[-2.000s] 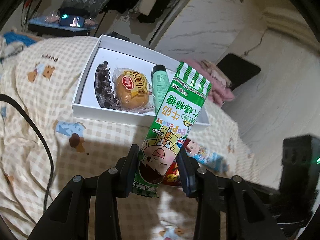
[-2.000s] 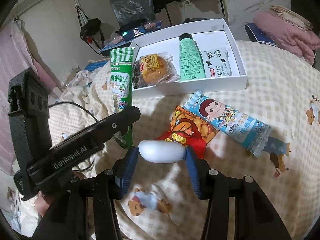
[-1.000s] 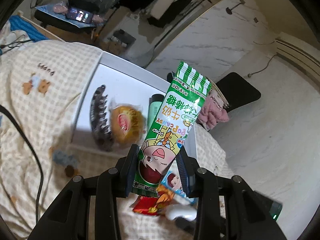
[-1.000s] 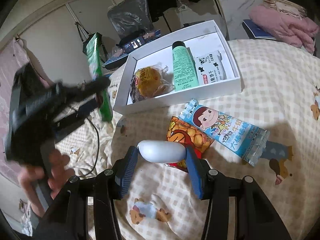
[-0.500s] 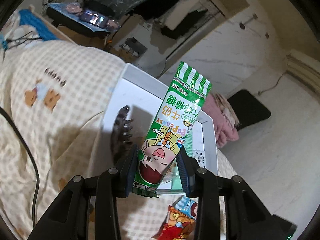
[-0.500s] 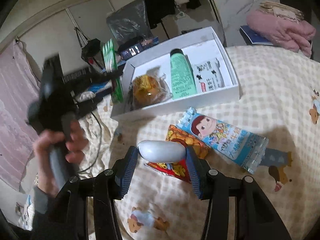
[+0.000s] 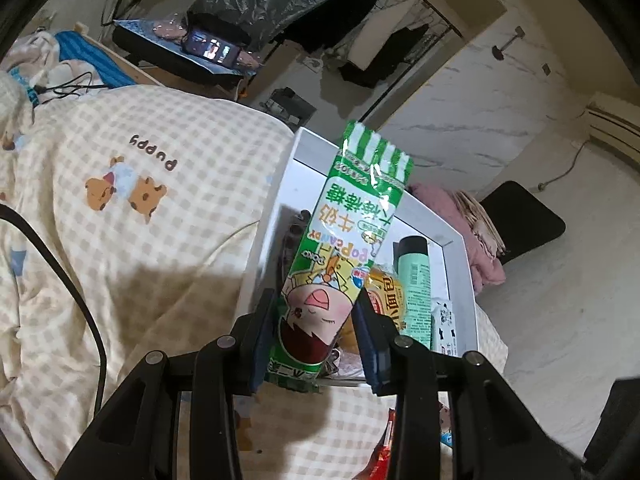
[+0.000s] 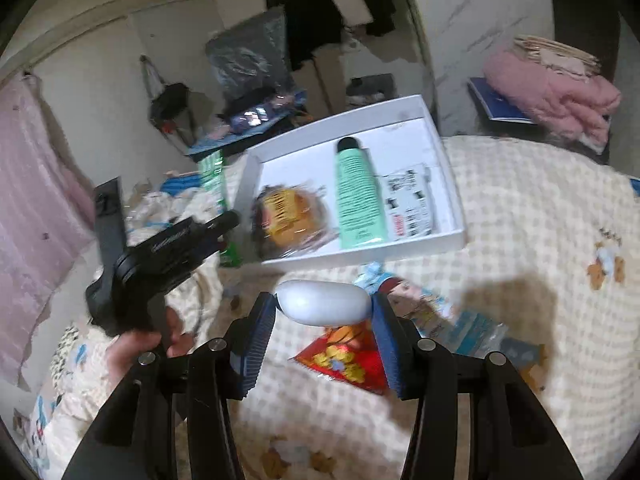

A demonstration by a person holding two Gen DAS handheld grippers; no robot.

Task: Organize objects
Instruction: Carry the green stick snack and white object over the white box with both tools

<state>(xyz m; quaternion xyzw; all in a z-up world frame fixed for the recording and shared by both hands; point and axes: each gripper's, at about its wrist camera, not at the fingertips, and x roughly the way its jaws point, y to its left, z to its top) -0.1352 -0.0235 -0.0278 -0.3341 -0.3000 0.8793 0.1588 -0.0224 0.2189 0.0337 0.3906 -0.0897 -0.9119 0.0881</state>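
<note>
The left gripper [image 7: 316,328] is clamped on a green candy packet [image 7: 344,248] that stands upright between its pads, over the near left edge of the white box [image 7: 272,216]. The right gripper [image 8: 324,336] is clamped on a white oval case [image 8: 323,303], above a red snack bag [image 8: 344,356] and a blue candy packet [image 8: 452,320] lying on the checked bedspread [image 8: 540,216]. In the box lie a wrapped bun [image 8: 290,216], a green tube [image 8: 358,196] and a small white sachet [image 8: 410,204]. Behind the bed are a marble-patterned wall [image 7: 480,120], hanging dark clothes [image 7: 360,52] and folded pink cloth [image 8: 552,96]. Compared with a second ago, the left gripper has dropped closer to the box, and the right has lifted slightly; both grips are unchanged.
</note>
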